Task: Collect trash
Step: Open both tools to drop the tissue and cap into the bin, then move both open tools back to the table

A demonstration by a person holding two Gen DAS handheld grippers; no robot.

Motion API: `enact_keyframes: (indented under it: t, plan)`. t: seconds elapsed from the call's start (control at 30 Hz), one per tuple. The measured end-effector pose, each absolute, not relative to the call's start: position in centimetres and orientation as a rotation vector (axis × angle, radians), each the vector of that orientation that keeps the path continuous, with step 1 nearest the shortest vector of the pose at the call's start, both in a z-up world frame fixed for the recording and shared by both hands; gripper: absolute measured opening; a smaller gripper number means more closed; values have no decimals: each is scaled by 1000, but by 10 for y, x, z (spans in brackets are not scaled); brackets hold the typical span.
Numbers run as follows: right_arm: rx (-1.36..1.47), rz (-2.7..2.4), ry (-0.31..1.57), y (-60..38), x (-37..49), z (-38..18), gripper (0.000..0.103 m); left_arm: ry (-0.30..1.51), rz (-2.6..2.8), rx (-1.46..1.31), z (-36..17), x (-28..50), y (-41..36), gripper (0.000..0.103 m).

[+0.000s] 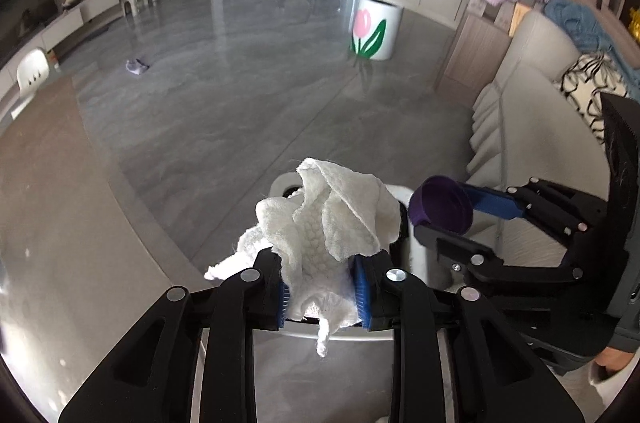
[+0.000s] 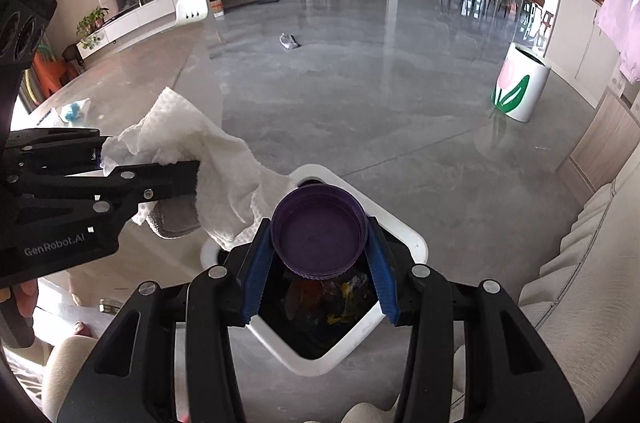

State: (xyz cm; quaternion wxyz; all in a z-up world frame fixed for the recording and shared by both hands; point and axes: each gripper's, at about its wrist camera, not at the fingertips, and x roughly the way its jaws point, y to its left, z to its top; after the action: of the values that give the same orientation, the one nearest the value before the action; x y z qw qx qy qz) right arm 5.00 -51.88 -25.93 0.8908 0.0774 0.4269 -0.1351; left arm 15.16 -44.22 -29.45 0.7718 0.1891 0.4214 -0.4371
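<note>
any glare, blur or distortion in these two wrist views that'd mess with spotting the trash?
Left wrist: heavy fisheye bending at the edges, window glare on the glossy floor, crumpled paper towel in the left tongs sharp. Right wrist: same distortion, black corner vignette, purple cap in the right tongs crisp, inside of the white bin dark, its contents hard to make out.
</note>
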Motion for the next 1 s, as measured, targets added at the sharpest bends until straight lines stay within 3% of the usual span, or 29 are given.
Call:
enact_keyframes:
  t: [0.07,0.1,0.13,0.17,0.4,1.0]
  plan:
    - [159,-266,905,-525,54,-266,48,910,-917,463,-297,152,-447,78]
    - [146,-240,921,-527,57,-270,69,903,-874,498,-299,152,-451,98]
    - [146,-214,933,-530,58,-275,95,877,-844,525,-297,151,-453,98]
    - [145,-199,936,-532,59,-278,99,844,-850,558,-295,148,-456,98]
    - [136,-228,958,-541,61,-280,99,834,-879,537,-283,151,-457,98]
    - [123,-230,796,-516,51,-212,99,755,-834,453,-232,154,-405,98]
